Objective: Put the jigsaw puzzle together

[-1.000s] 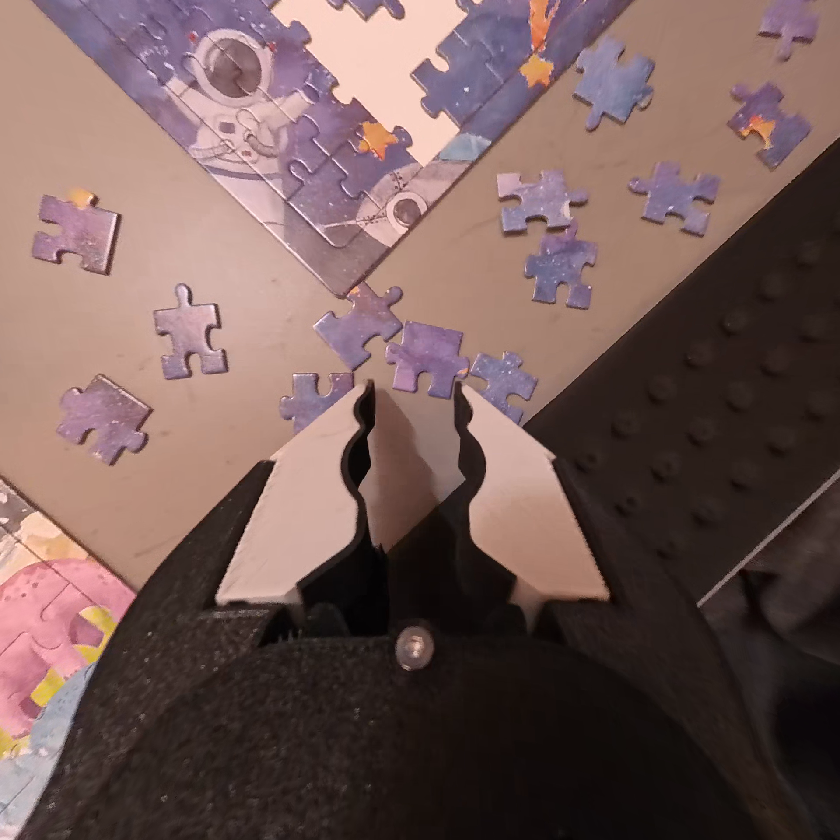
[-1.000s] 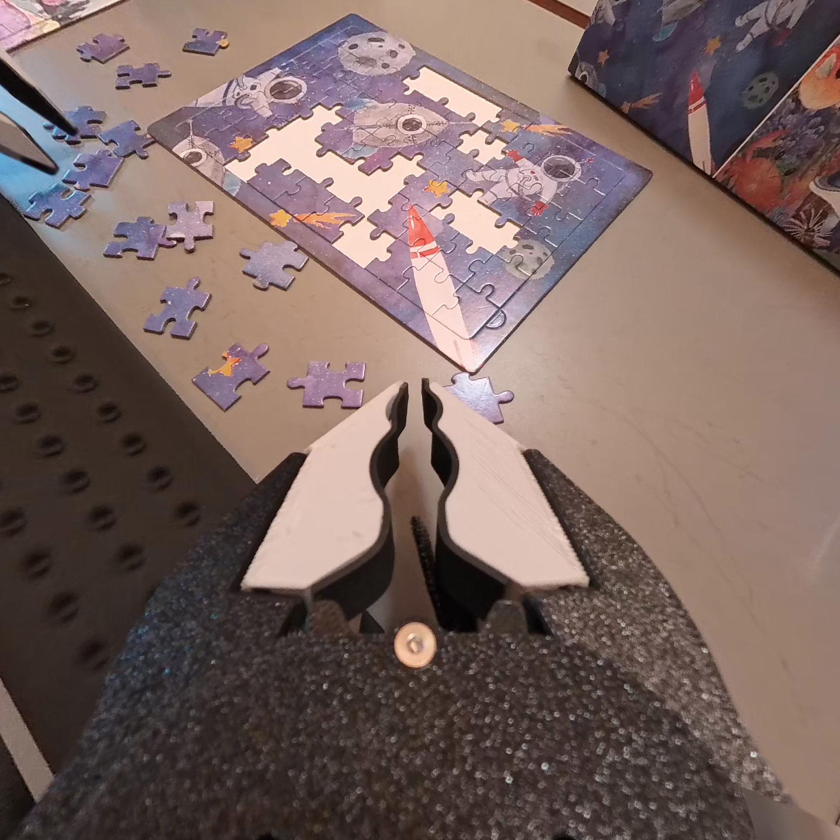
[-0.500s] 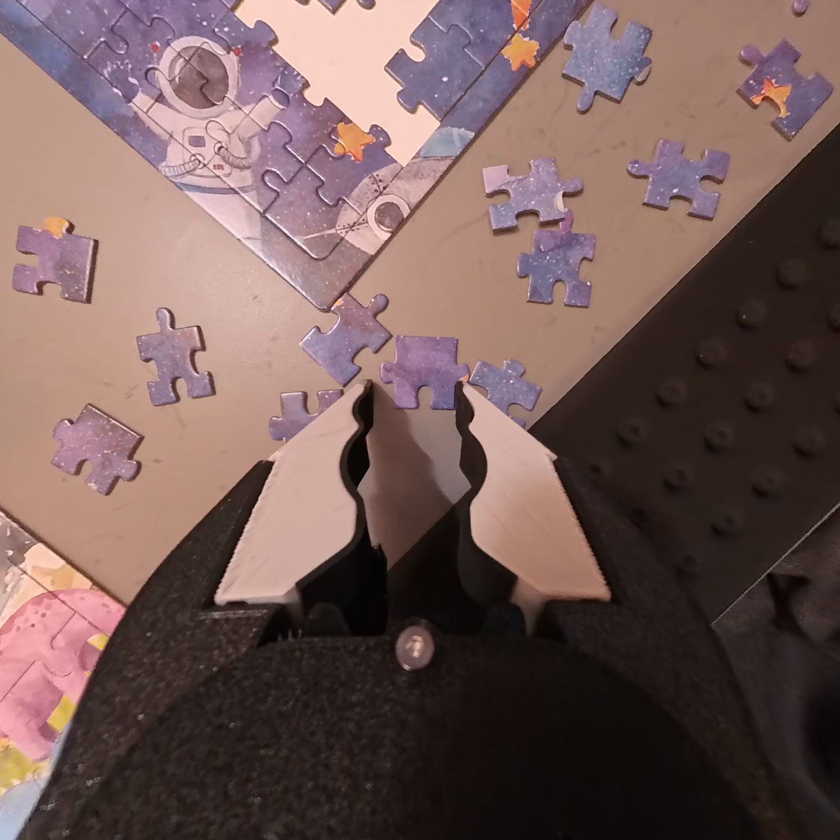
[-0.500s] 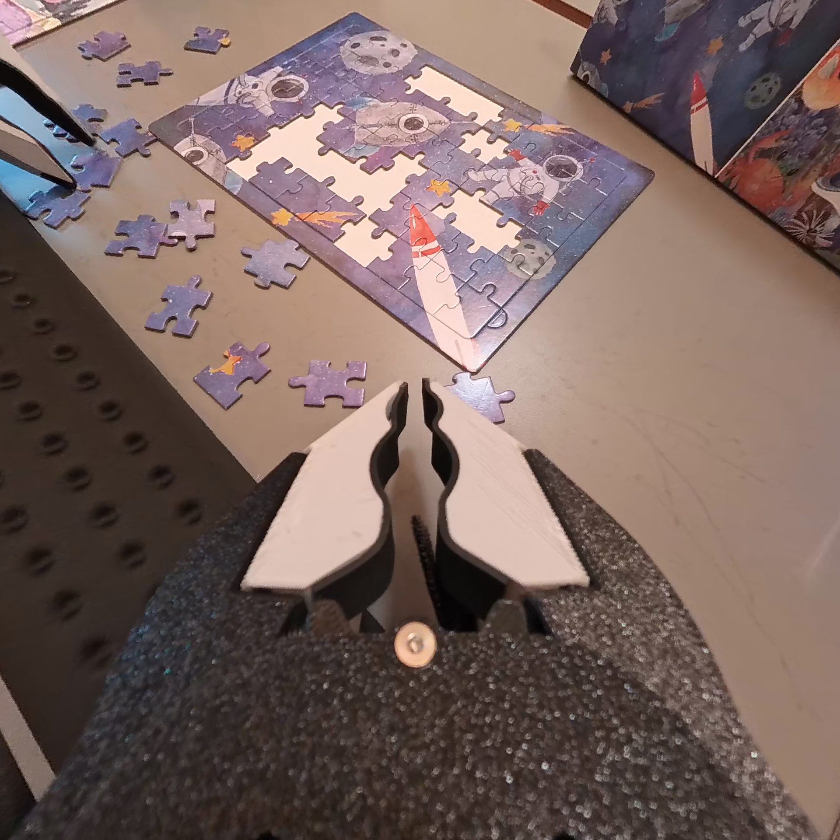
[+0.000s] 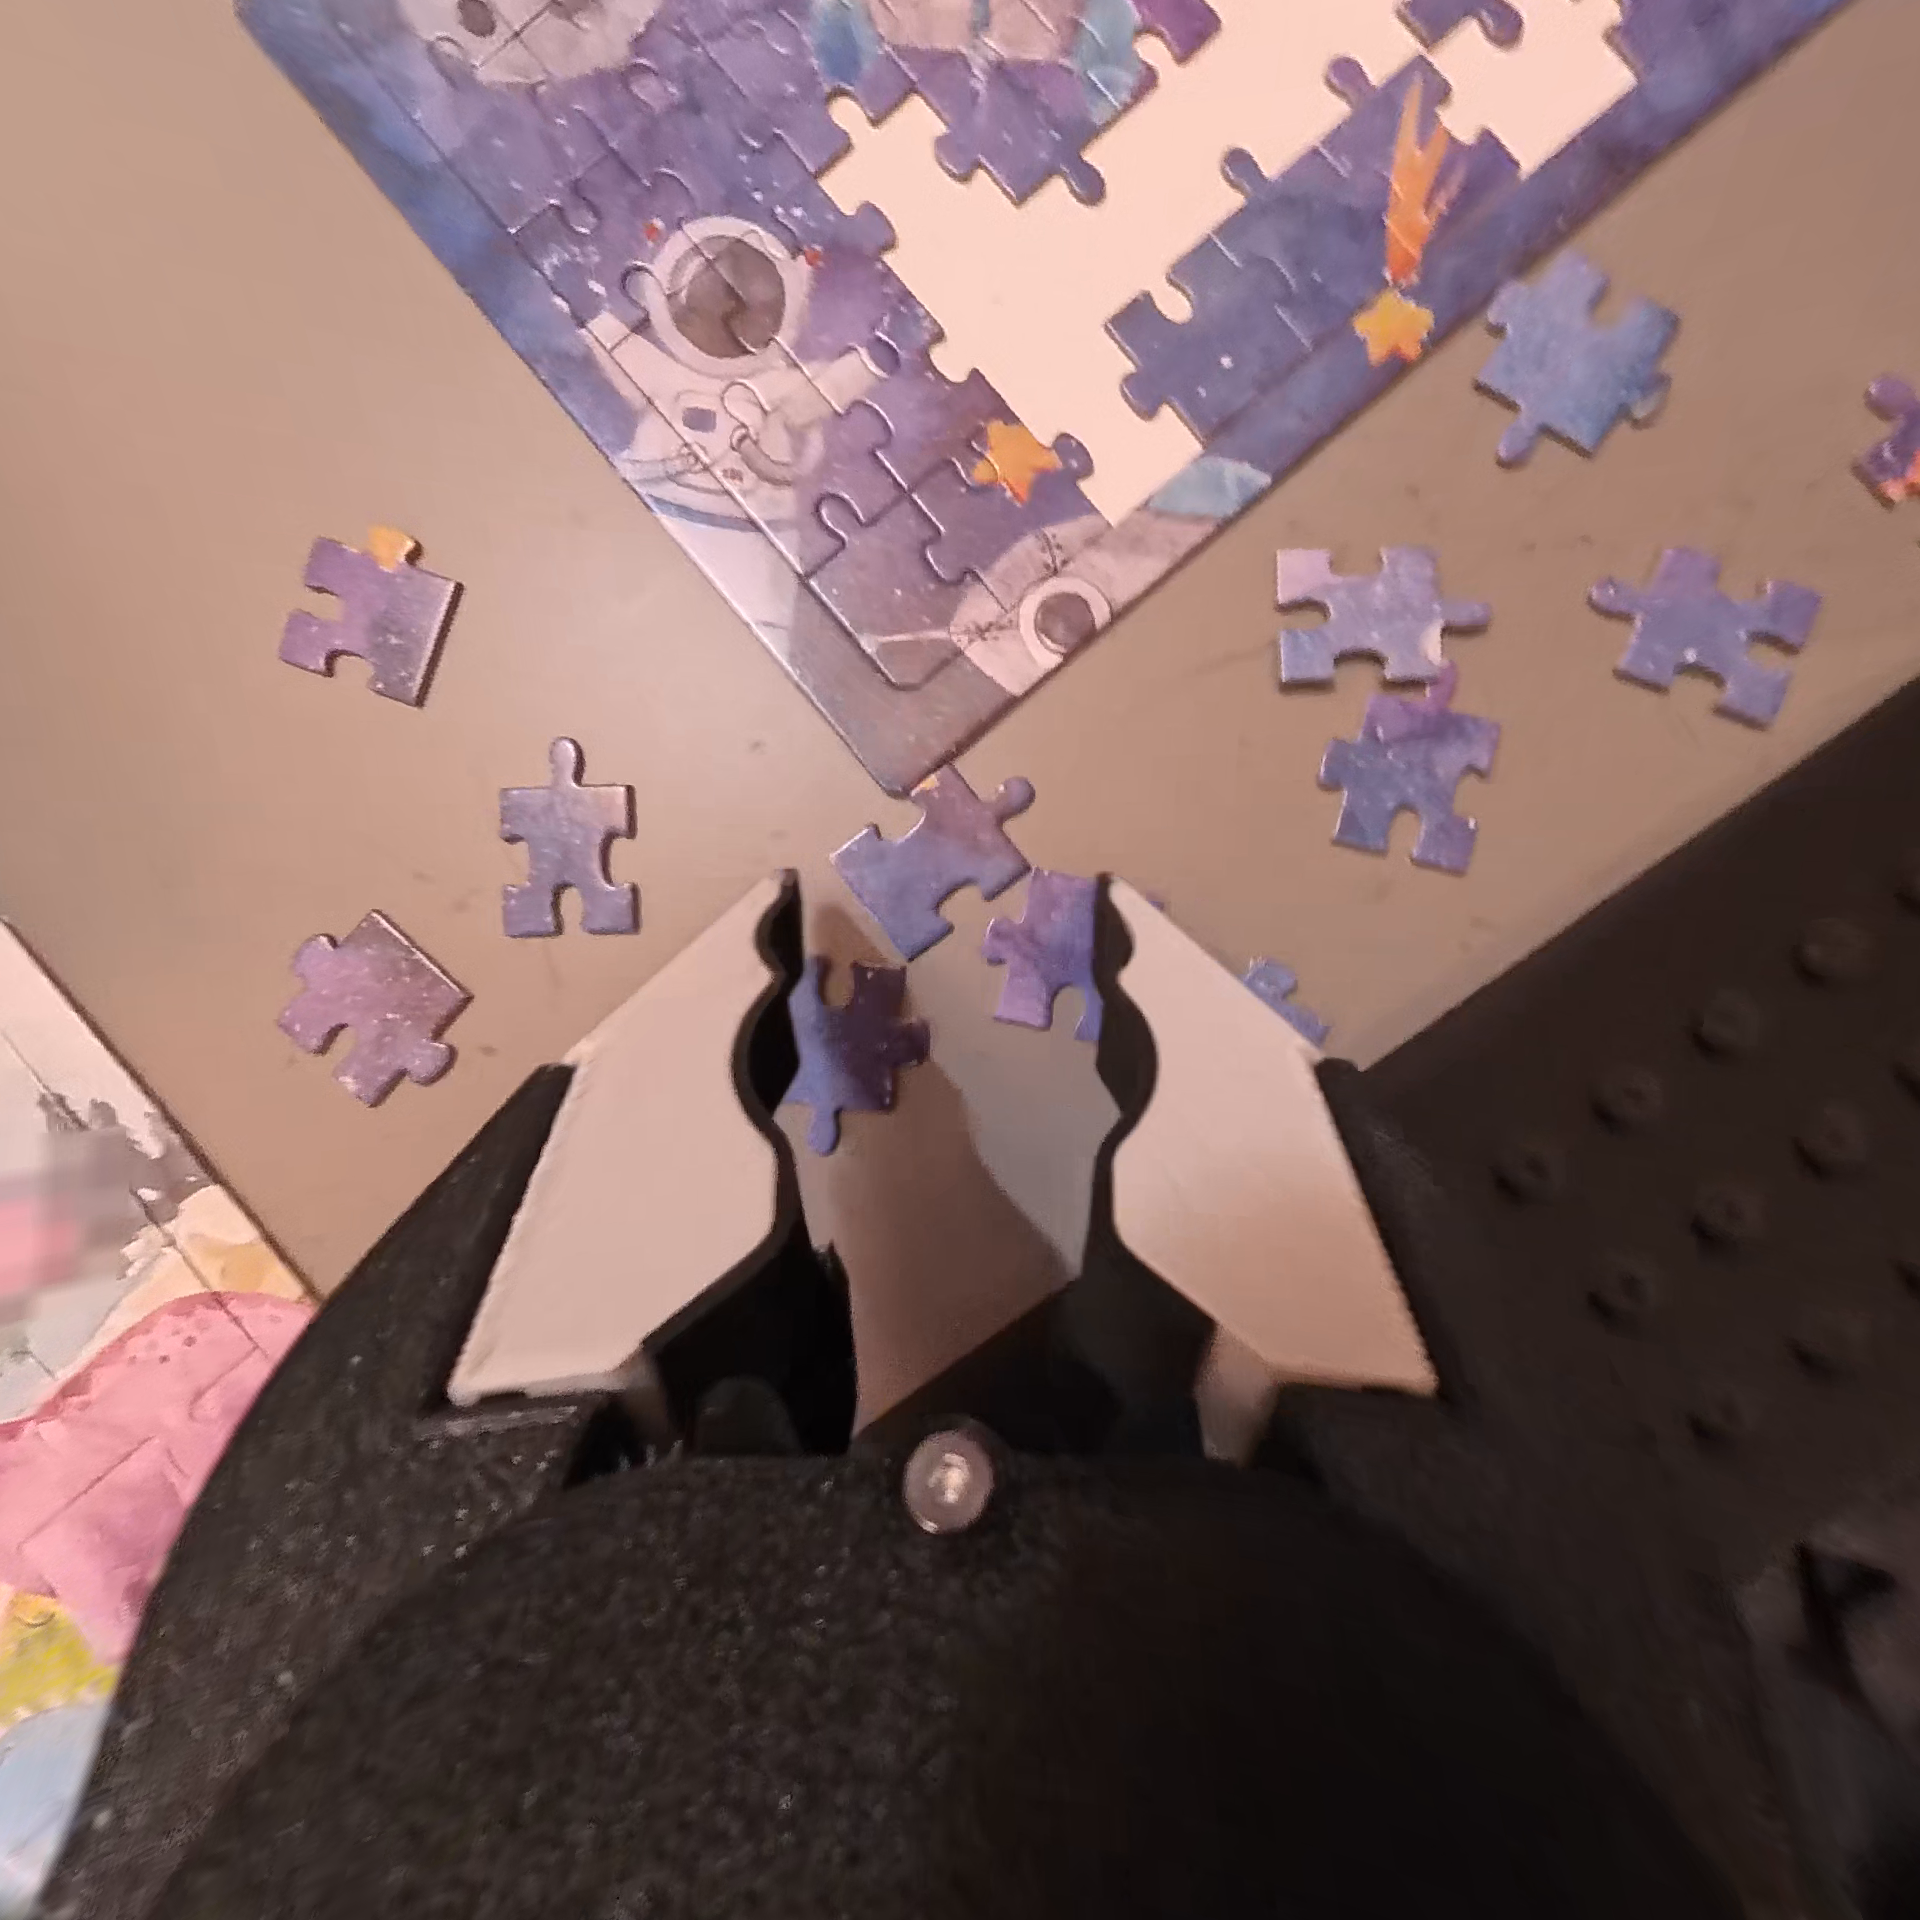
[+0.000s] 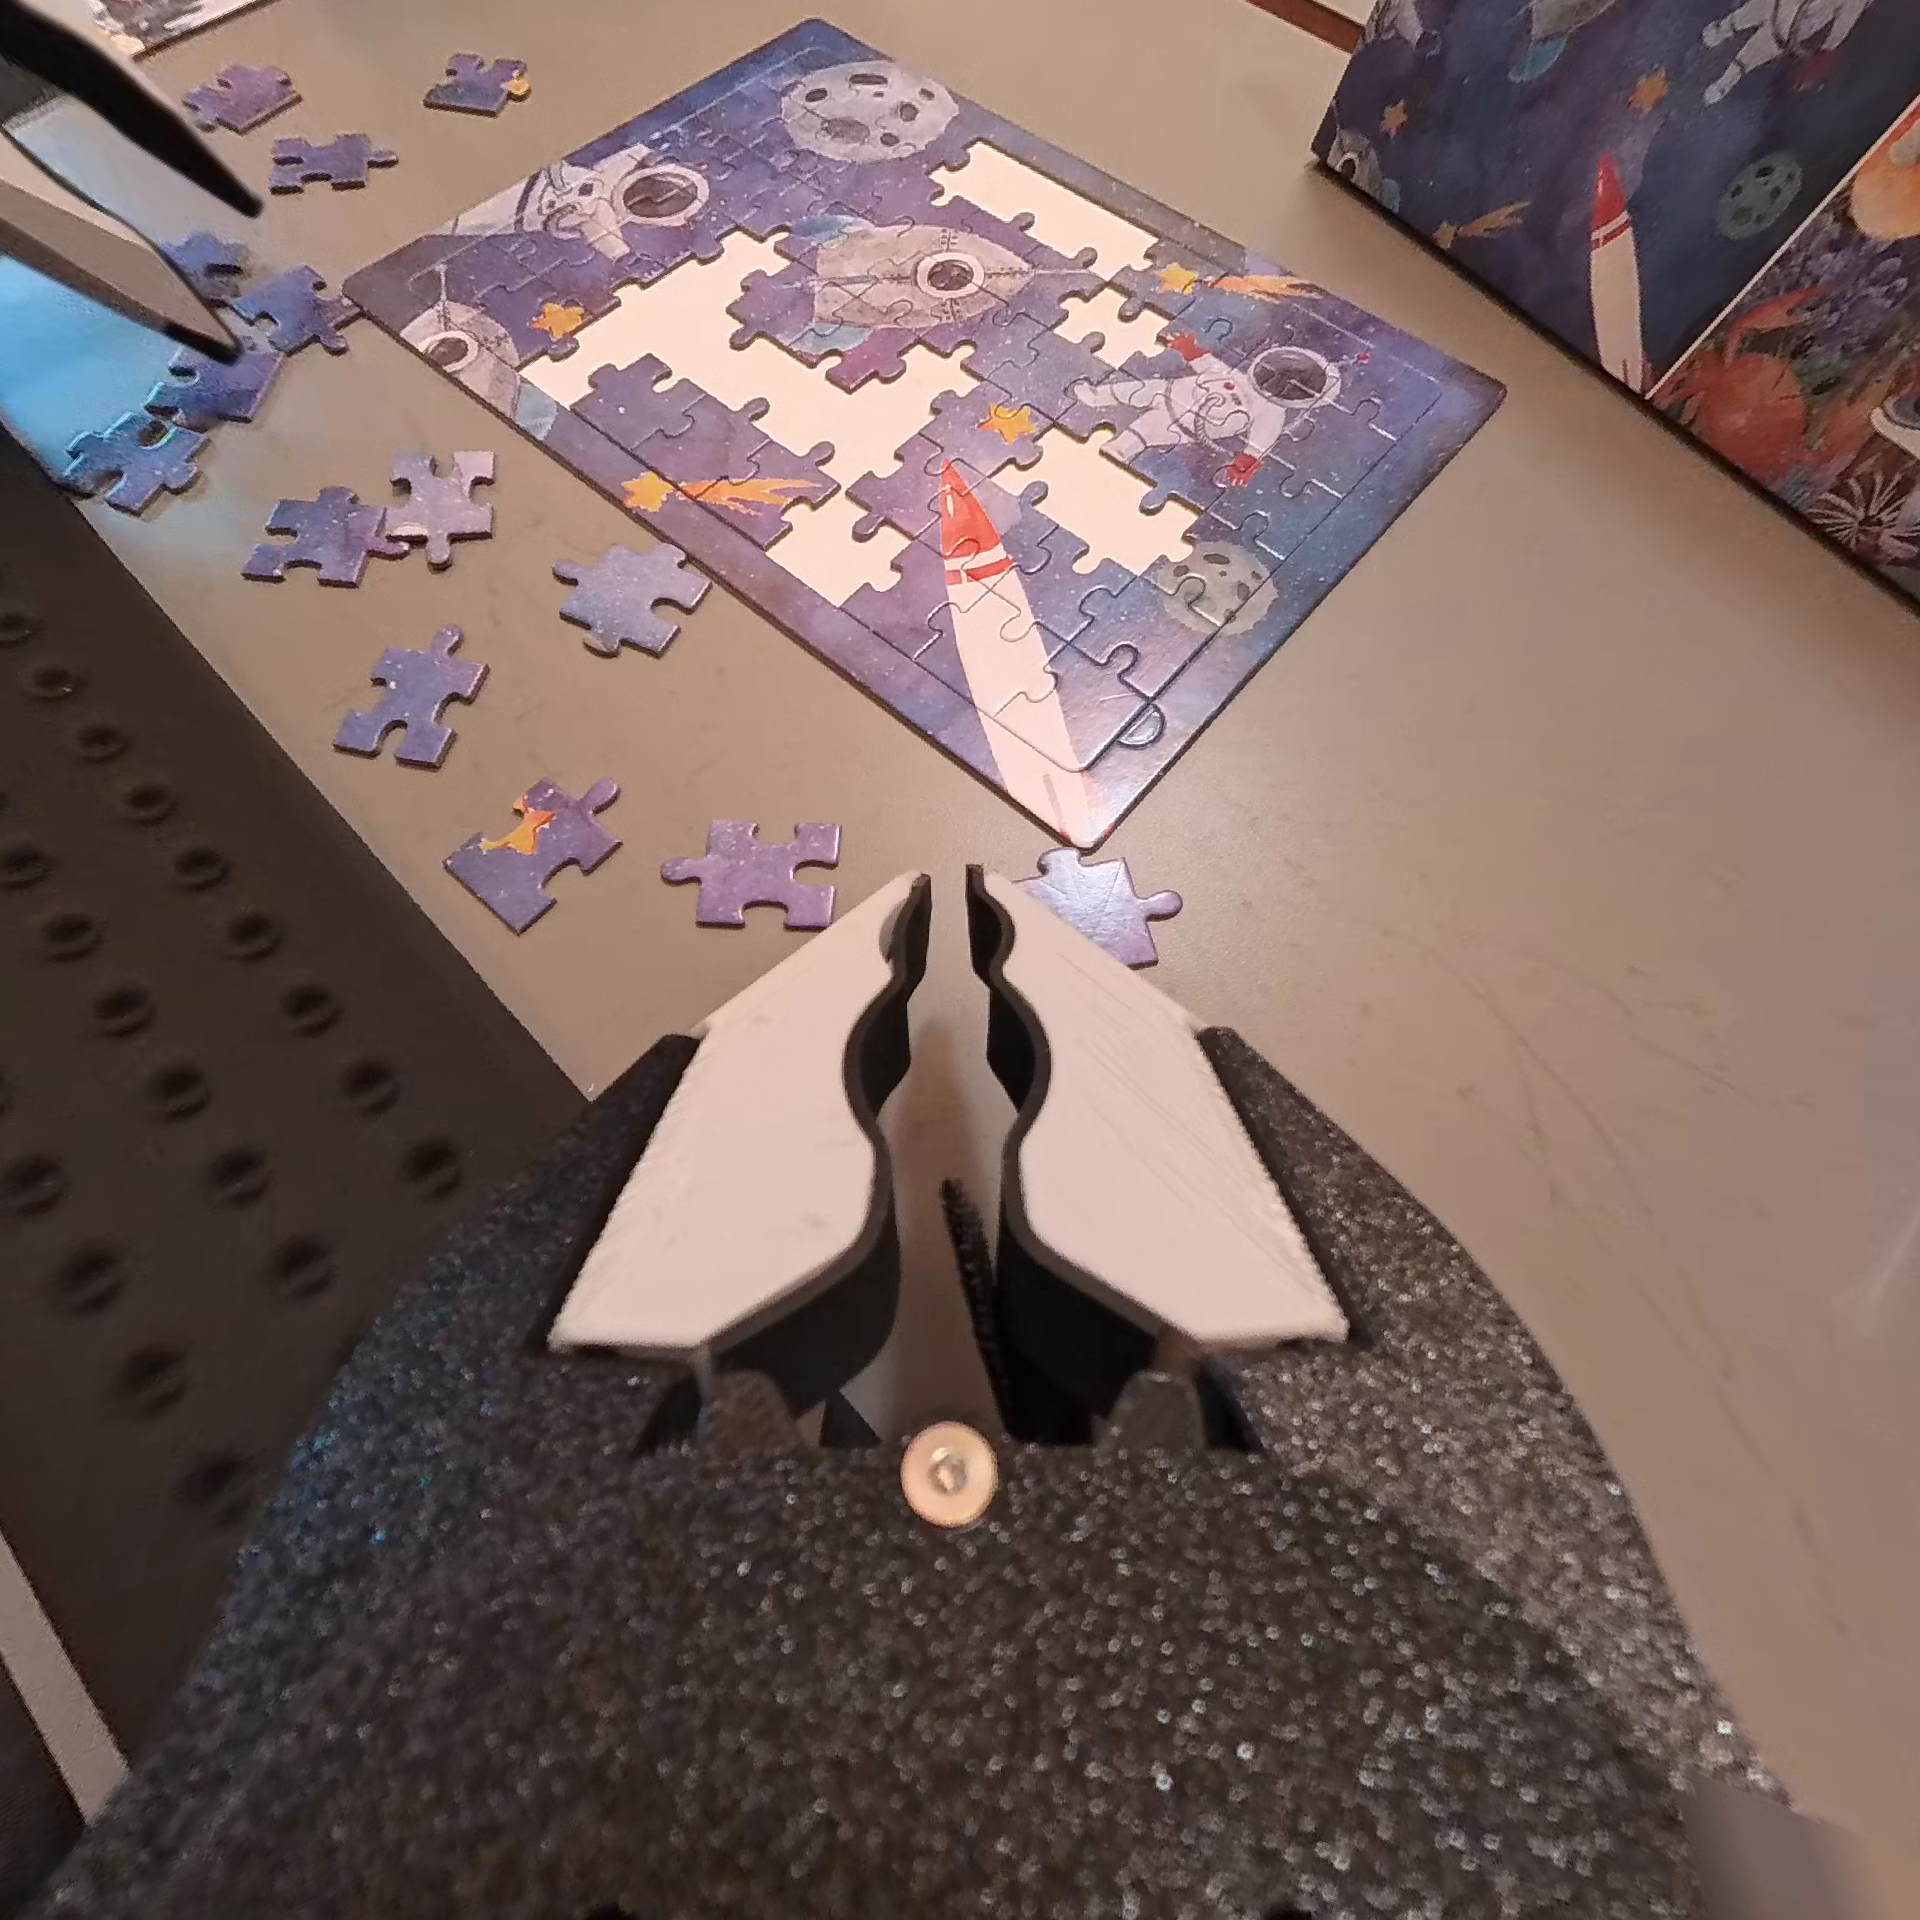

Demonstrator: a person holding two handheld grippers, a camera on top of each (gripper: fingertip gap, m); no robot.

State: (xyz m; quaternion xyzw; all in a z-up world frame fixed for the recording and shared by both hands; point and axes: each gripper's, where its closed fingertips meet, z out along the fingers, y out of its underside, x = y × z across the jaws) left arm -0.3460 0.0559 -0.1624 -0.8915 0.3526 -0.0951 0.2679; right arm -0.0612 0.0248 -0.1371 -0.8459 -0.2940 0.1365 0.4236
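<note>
The space jigsaw board lies on the tan table, partly filled, with white gaps in its middle; its near corner shows in the left wrist view. Several loose purple pieces lie to its left. My left gripper is open, low over a cluster of them. One purple piece lies between its fingers, close to the left finger. Two more pieces lie at its tips. It also shows in the right wrist view. My right gripper is shut and empty, just short of a piece.
A black studded mat runs along the table's near left side and shows in the left wrist view. A picture-covered puzzle box stands at the far right. Another puzzle with a pink figure lies left of the left gripper. The grippers' ends are close to 30 centimeters from one another.
My left gripper has moved forward over the loose pieces and opened wider; one piece now lies between its fingers. The right gripper has not moved.
</note>
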